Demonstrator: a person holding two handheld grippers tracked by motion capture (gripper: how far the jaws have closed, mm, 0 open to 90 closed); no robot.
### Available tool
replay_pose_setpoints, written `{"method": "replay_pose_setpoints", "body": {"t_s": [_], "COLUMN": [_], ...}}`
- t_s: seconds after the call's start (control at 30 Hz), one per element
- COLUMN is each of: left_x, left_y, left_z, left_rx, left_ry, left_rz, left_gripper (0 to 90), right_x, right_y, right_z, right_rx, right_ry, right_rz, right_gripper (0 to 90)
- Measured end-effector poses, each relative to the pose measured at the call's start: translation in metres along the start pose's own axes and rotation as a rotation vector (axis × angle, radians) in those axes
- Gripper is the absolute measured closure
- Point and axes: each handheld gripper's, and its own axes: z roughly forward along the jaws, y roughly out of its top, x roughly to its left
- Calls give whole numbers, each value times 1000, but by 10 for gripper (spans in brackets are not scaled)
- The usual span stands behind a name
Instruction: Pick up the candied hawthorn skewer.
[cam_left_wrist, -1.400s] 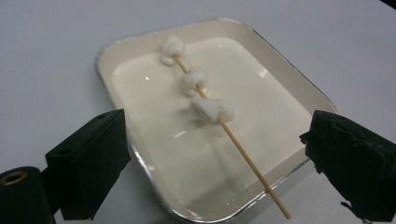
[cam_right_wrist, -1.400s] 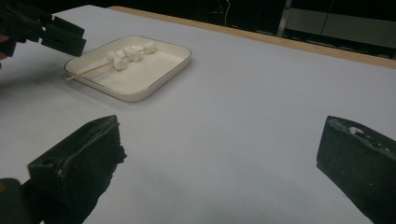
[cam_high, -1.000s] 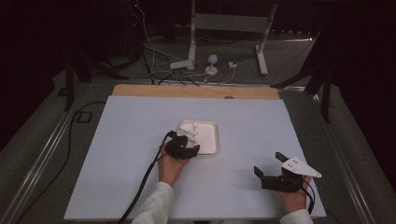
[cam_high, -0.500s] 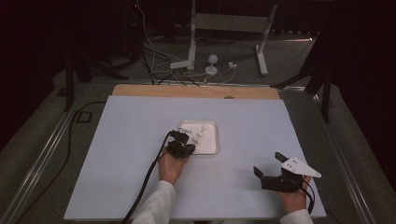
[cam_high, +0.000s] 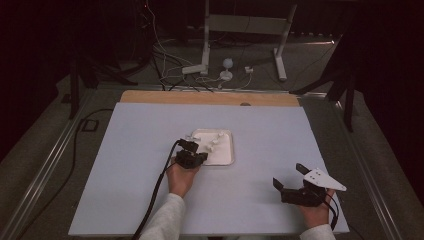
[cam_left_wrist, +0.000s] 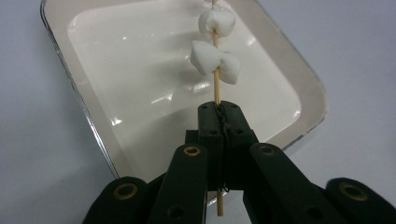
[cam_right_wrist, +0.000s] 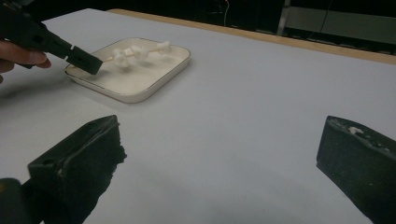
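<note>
Two tools over a pale tabletop (cam_high: 125, 165). Left tool (cam_left_wrist: 218, 112) has just closed its jaws, now clamped on the near end of a thin wooden skewer (cam_left_wrist: 215, 86); the stick runs between the pads and pokes out behind them. Skewer carries white marshmallows (cam_left_wrist: 215, 60), two plain in the left gripper view, a third cut off at the top edge. Skewer hangs over a shallow white tray (cam_left_wrist: 84, 100) with a thin shiny rim; whether the marshmallows touch the tray floor, can't tell. In the high view the tray (cam_high: 227, 156) lies near the tabletop's middle, left tool (cam_high: 192, 149) at its near-left corner, left hand (cam_high: 181, 177) behind it, black cable trailing toward the near edge. Right tool (cam_high: 289, 176) rests at near right, well apart from the tray, jaws wide apart, nothing between them; grey three-cornered plate on top, right hand (cam_high: 316, 212) holding it. Right gripper view: tray (cam_right_wrist: 154, 79) at far left with skewer (cam_right_wrist: 108, 59) and marshmallows (cam_right_wrist: 140, 52) over it, left tool (cam_right_wrist: 86, 63) gripping the skewer's end. Wooden strip (cam_high: 210, 98) along the tabletop's far edge; stand legs and cables on the floor beyond.
</note>
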Motion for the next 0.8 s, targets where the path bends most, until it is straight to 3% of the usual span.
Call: {"method": "replay_pose_setpoints", "body": {"t_s": [0.23,0.33,0.47,0.57,0.8], "left_x": [4,6,5,5,7], "left_y": [-2,-3,-3,-4,-9], "left_z": [-15,-24,-30,-35,-50], "left_rx": [-61,-99,-118,-140,-172], "left_ry": [-25,-39,-46,-57,-62], "left_rz": [-2,-17,-7,-5,2], "left_gripper": [898,897,897,897,897], "right_x": [1,1,2,5,4], "right_y": [0,2,4,6,22], "right_z": [1,1,2,6,11], "right_rx": [-1,-24,-41,-29,-5], "right_ry": [9,38,62,55,87], "right_rz": [10,47,81,58,92], "right_gripper": [0,0,0,0,0]}}
